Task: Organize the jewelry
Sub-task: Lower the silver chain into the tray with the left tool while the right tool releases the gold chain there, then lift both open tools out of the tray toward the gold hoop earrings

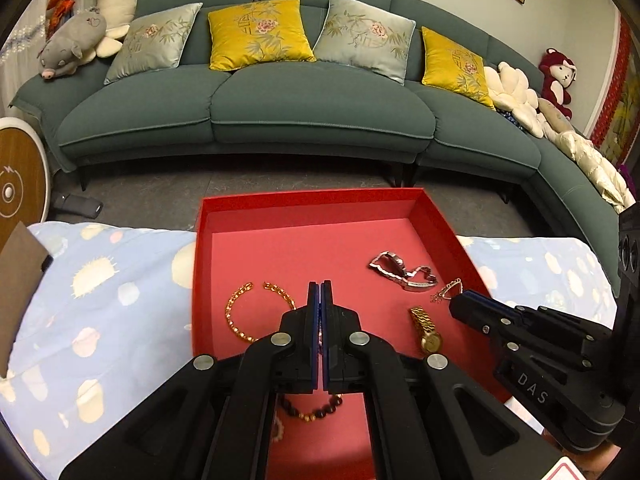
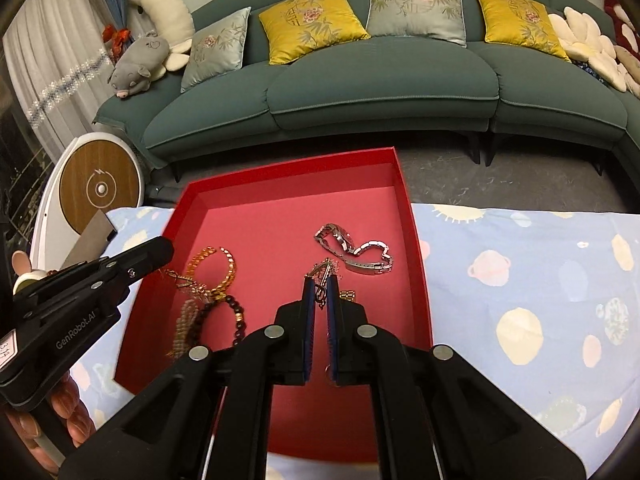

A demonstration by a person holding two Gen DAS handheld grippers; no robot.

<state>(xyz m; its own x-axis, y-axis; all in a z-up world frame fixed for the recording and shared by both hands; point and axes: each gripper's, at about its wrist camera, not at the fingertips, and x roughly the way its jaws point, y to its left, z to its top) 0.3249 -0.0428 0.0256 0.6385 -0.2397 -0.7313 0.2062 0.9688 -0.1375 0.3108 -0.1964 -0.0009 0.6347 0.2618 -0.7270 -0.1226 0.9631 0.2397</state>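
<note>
Jewelry mostly lies inside the red box point(image 1: 208, 280) on the desk: right gripper point(image 2: 320, 288) fingers clench a small gold chain point(image 2: 320, 294) over its floor, left gripper point(image 1: 320, 292) fingers pressed together, empty. Nearer, beaded bracelets point(image 2: 224, 312); beyond, a silver watch point(image 2: 352, 248). Only the left view shows the gold watch point(image 1: 426, 330). Sorting looks barely begun.

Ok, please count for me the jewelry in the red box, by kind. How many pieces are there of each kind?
Watches: 2, the silver watch and the gold watch
Bead bracelets: 2, the dark bead bracelet and the pale bead bracelet
Link bracelets: 1, the gold link bracelet
Thin chains: 2, the loose thin chain and the held thin chain
Total: 7
</note>
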